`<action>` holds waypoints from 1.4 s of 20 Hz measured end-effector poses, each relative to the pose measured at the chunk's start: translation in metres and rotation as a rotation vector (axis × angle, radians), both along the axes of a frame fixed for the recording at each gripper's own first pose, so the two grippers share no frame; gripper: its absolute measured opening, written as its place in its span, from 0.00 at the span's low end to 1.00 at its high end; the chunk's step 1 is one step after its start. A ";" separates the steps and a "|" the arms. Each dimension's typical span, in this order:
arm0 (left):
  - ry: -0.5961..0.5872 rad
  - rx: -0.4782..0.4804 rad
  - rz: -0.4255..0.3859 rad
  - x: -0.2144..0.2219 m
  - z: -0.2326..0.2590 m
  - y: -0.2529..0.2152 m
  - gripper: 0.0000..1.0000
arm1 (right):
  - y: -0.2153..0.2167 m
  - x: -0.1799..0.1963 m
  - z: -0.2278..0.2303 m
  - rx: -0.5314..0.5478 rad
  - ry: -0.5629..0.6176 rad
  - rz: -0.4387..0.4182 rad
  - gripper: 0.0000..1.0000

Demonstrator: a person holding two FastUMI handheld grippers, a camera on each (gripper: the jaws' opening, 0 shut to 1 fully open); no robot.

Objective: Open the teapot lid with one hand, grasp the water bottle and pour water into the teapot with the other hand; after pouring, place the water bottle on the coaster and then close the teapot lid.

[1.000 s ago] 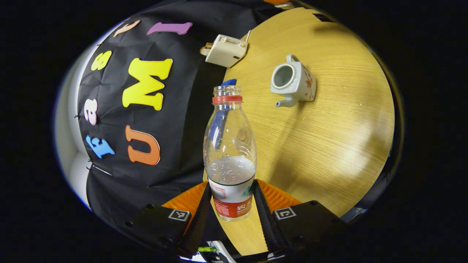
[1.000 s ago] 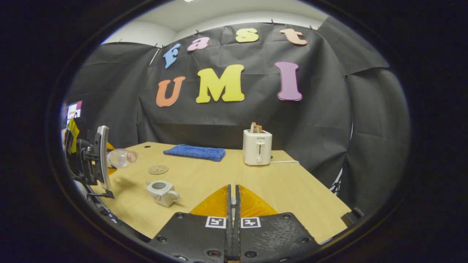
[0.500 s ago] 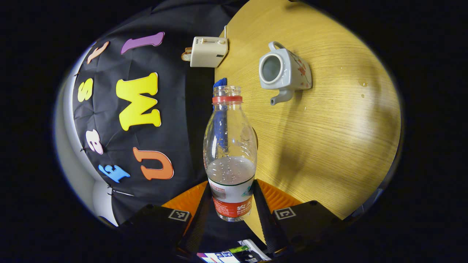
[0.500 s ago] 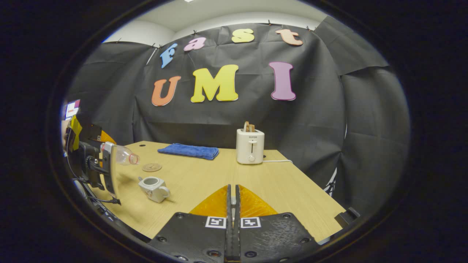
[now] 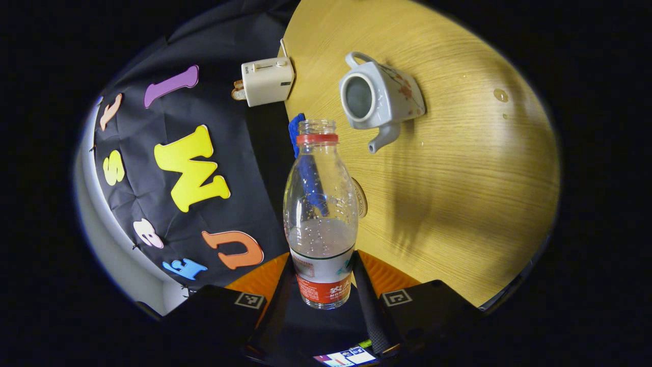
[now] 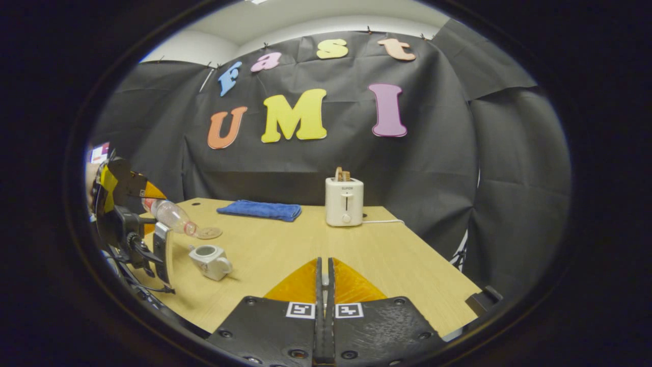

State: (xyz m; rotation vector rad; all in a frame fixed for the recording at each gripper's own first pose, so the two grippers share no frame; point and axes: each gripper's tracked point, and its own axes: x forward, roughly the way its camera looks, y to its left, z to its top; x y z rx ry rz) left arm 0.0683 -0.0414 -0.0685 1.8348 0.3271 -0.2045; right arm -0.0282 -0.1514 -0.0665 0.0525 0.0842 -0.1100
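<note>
I tip the bottle over the open teapot

The table (image 6: 305, 250) holds the teapot (image 5: 374, 99), closer than a second ago; my left gripper (image 5: 323, 285) hugs the water bottle (image 5: 320, 214); my right gripper (image 6: 324, 285) is pinched closed, lid unseen; pouring comes next.

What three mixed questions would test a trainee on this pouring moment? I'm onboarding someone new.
1. True or false: the teapot has its lid on.
2. The left tool grips which part of the water bottle? A) neck B) labelled lower body C) cap
3. Fill in: behind the teapot, at the table's back edge, a blue towel lies beside a white ____.

Key: 1 false, its opening is bare. 2 B. 3 toaster.
</note>
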 end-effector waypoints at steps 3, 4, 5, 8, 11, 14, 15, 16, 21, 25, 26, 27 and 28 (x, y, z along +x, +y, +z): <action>-0.012 0.025 -0.009 0.002 0.003 -0.002 0.69 | -0.002 0.000 -0.001 0.000 -0.001 -0.004 0.00; -0.015 0.036 -0.019 0.003 0.005 -0.004 0.69 | -0.003 0.000 -0.001 0.001 -0.001 -0.005 0.00; -0.020 0.045 -0.021 0.002 0.007 -0.007 0.69 | -0.003 0.000 -0.002 0.002 -0.001 -0.004 0.00; -0.025 0.062 -0.028 0.003 0.008 -0.009 0.69 | -0.002 -0.001 -0.002 0.004 0.000 -0.002 0.00; -0.033 0.083 -0.025 0.005 0.011 -0.006 0.69 | -0.003 0.000 -0.002 0.001 -0.001 -0.002 0.00; -0.048 0.108 -0.029 0.006 0.015 -0.005 0.69 | -0.002 -0.001 -0.002 0.002 -0.001 0.000 0.00; -0.053 0.117 -0.031 0.008 0.017 -0.005 0.69 | -0.001 -0.002 -0.002 0.002 -0.001 0.002 0.00; -0.061 0.129 -0.034 0.007 0.019 -0.006 0.69 | -0.001 -0.001 -0.001 0.003 -0.001 0.003 0.00; -0.076 0.154 -0.047 0.011 0.024 -0.010 0.69 | -0.001 -0.002 -0.004 0.007 -0.001 0.006 0.00; -0.104 0.203 -0.064 0.011 0.030 -0.016 0.69 | -0.003 -0.002 -0.004 0.009 -0.002 0.003 0.00; -0.107 0.214 -0.067 0.013 0.031 -0.016 0.68 | -0.003 -0.002 -0.004 0.009 -0.003 0.003 0.00; -0.106 0.218 -0.067 0.012 0.030 -0.016 0.69 | -0.004 -0.003 -0.004 0.010 -0.003 0.003 0.00; -0.103 0.225 -0.069 0.012 0.028 -0.017 0.68 | -0.004 -0.003 -0.004 0.011 -0.002 0.004 0.00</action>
